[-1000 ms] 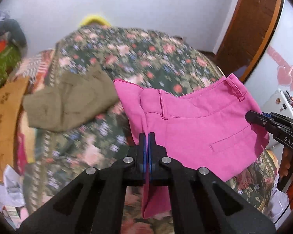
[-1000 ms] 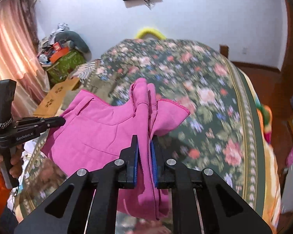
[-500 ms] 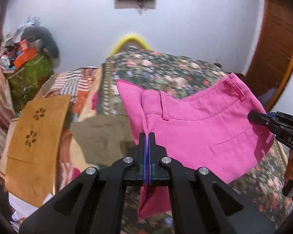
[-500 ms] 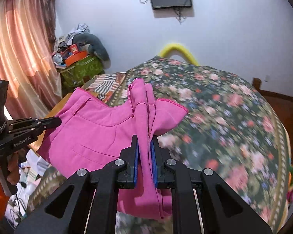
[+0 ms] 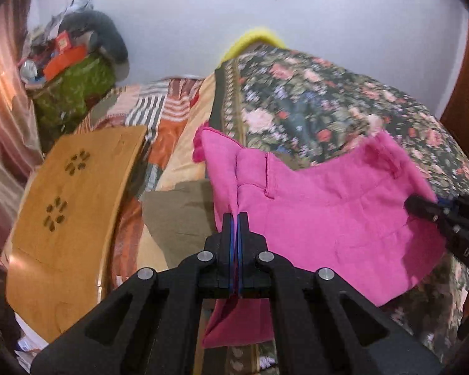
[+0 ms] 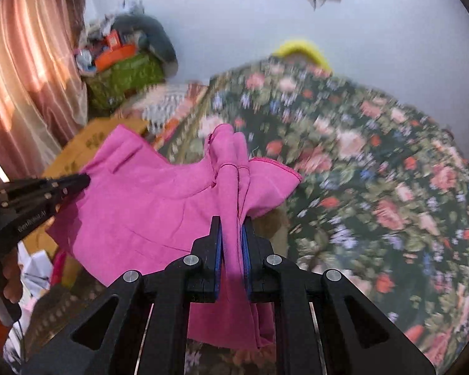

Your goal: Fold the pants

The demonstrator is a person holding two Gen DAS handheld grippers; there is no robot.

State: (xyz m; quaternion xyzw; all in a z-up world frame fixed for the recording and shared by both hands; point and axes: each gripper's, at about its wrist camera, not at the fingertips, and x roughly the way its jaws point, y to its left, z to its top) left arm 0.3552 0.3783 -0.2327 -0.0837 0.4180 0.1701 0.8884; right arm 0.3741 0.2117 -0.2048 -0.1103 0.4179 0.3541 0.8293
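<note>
Nearest the lens in the left wrist view, the left claw (image 5: 234, 228) is seen clenched on one end of the waistband of the pink pants (image 5: 322, 218), its blue pads pressed tight against a thin fold of cloth. In the right wrist view the right claw (image 6: 233, 234) is likewise clamped on the opposite end, where a thicker bunch of fabric is gathered between the pads. The pants are thus held up in the air between the two claws, the seat spread out and a tail of cloth hanging below each grip, above the near edge of the bed (image 5: 328, 100) with its floral cover. Beyond and below the left claw, an olive garment (image 5: 178, 209) is seen lying on the bed, with a wooden board (image 5: 62, 218) beside it. The step in hand is judged to be the lifting and spreading of the pants before folding. Next, the garment would need to be lowered flat onto the floral cover, clear of the olive garment, with the waistband kept taut.
</note>
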